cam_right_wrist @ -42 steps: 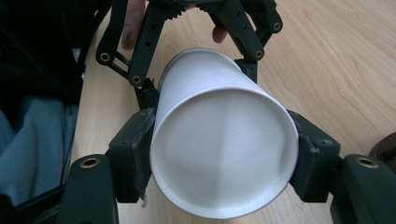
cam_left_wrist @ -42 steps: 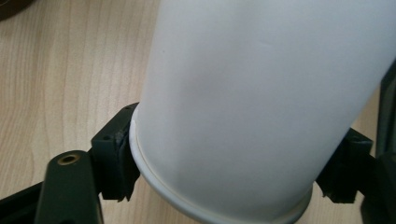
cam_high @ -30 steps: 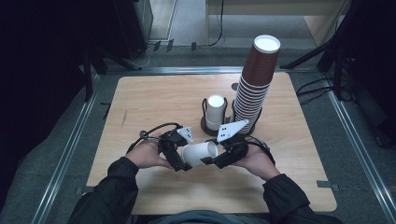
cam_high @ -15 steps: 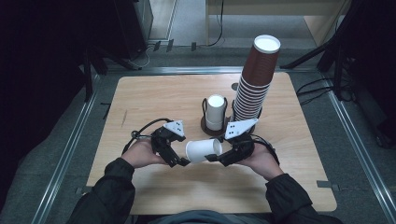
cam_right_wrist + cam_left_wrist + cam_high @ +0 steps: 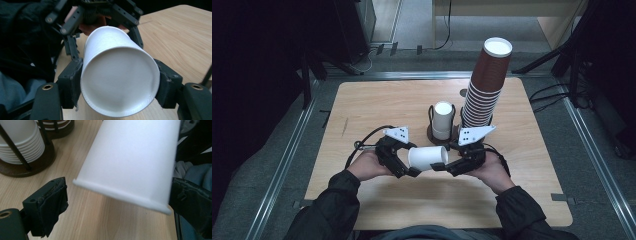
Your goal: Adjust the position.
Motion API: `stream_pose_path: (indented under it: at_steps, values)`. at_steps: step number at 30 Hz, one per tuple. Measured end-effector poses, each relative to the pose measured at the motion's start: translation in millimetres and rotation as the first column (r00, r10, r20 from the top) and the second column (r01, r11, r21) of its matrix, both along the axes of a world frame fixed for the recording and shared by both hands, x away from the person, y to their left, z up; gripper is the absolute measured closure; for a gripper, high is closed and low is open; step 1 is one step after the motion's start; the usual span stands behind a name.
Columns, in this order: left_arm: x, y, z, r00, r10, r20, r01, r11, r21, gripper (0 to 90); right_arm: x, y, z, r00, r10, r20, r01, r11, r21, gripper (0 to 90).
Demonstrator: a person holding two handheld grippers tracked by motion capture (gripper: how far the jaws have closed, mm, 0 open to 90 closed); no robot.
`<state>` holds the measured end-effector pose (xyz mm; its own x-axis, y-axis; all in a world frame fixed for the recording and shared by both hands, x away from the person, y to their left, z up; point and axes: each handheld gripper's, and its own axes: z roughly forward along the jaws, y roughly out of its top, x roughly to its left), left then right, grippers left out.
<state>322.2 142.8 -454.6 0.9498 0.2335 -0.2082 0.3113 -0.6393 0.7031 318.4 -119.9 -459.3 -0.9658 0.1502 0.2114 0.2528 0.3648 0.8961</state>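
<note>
High view: the right gripper (image 5: 438,166) clamps the base end of a white cup (image 5: 428,157), pads pressed on both sides, while the left gripper (image 5: 412,170) stands open around the rim end, one pad clear of the wall. The cup lies on its side above the table (image 5: 362,105), long axis running nine to three, between both hands. At twelve o'clock stand a cup holder (image 5: 442,120) and a brown cup stack (image 5: 484,90).

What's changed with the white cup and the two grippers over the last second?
The two hands drew slightly apart. The left gripper now stands open around the rim of the white cup, one pad clear of it. The right gripper stays clamped on its base end. The cup holder and brown cup stack haven't moved.
</note>
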Motion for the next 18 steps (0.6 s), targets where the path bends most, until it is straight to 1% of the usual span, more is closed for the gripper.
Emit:
stream_pose_path:
  at_steps: [2, 4, 8, 11, 12, 16, 17, 18]
  values:
    - [-0.1, -1.5, -0.2, 1.0000, -0.006, 0.001, 0.006, 0.9999, -0.010, 3.4, -0.3, 0.9, 0.2, 1.0000, 0.003, -0.001, -0.003, 1.000, 0.016, 33.6]
    - [-0.8, -2.5, 0.1, 1.0000, -0.008, -0.004, 0.008, 0.9995, -0.030, 3.9, -0.4, 1.0, 0.5, 0.9999, 0.005, -0.016, -0.004, 0.999, 0.037, 33.6]
    - [-1.4, -2.7, 2.1, 0.9999, -0.013, 0.002, 0.013, 0.9981, -0.060, 5.7, 0.5, 0.7, 0.6, 0.9993, 0.010, -0.037, -0.006, 0.997, 0.080, 33.6]
    - [-2.1, -2.1, 3.3, 0.9999, -0.013, 0.011, 0.014, 0.9970, -0.076, 8.3, 0.3, 1.5, 0.7, 0.9991, 0.013, -0.040, -0.010, 0.996, 0.089, 33.6]
    - [-2.5, -1.2, 3.8, 0.9998, -0.014, 0.016, 0.015, 0.9962, -0.086, 12.8, 0.1, 1.9, 0.5, 0.9991, 0.015, -0.040, -0.011, 0.996, 0.093, 33.5]
    - [-2.5, -1.1, 3.5, 0.9995, -0.018, 0.025, 0.020, 0.9964, -0.082, 18.2, 0.4, 2.3, -0.4, 0.9990, 0.011, -0.042, -0.008, 0.996, 0.089, 33.8]
    - [-2.0, -0.9, 3.5, 0.9997, -0.020, 0.016, 0.021, 0.9962, -0.084, 19.1, 0.3, 2.2, -0.6, 0.9990, 0.011, -0.044, -0.007, 0.996, 0.089, 33.9]
    - [-2.0, -0.6, 3.6, 0.9997, -0.019, 0.017, 0.021, 0.9960, -0.087, 19.7, 0.5, 2.2, -0.6, 0.9988, 0.012, -0.047, -0.007, 0.996, 0.091, 34.0]
